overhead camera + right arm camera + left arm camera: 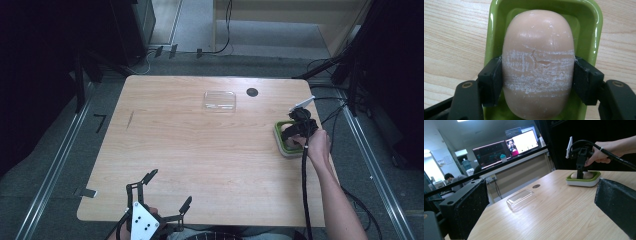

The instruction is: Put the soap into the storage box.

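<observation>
The soap bar (537, 62) looks waxy and smooth, with a chalky, scuffed white band across its middle. Its dish (544, 8) is glossy green plastic. The table (200, 150) is pale matt wood grain. The lid (219, 100) is clear, shiny plastic.

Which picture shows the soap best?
The right gripper view: the soap is seen up close in its green dish, with the right gripper clamped on both sides. In the left gripper view it's a small far-off lump. In the high view the gripper mostly covers it.
</observation>
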Demonstrator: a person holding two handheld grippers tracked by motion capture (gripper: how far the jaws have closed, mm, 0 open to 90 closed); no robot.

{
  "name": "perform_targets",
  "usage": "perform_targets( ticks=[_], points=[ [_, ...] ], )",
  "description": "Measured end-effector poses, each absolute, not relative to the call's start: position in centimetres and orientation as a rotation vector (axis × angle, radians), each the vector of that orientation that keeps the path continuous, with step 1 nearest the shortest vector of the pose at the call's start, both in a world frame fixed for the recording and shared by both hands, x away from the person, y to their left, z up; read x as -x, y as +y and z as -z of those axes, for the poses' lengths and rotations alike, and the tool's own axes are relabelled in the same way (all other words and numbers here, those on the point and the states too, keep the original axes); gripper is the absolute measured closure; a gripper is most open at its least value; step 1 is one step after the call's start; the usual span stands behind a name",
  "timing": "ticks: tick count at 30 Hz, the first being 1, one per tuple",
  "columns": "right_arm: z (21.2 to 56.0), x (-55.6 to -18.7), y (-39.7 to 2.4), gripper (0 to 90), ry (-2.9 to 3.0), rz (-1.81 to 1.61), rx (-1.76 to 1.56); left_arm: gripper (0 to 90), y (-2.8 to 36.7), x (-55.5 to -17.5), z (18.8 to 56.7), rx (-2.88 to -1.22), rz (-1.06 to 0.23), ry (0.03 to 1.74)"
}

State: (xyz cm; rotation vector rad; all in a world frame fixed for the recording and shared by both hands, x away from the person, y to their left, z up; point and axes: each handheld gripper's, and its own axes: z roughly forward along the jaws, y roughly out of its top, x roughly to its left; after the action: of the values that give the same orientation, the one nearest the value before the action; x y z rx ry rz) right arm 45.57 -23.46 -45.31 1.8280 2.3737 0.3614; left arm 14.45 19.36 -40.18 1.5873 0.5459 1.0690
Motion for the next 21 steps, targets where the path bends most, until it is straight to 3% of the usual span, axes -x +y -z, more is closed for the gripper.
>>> perform_targets(
  ticks=[8,21],
  points=[
    [45.3,-45.6,-23.4,32.4,2.366,-0.357,-1.837,0.0,19.4,-14.5,40.2,-1.589,-1.069,0.545],
    [44.2,-45.1,-23.2,22.4,2.38,-0.354,-1.811,0.0,19.4,-14.4,40.2,-1.586,-1.07,0.545]
  ],
)
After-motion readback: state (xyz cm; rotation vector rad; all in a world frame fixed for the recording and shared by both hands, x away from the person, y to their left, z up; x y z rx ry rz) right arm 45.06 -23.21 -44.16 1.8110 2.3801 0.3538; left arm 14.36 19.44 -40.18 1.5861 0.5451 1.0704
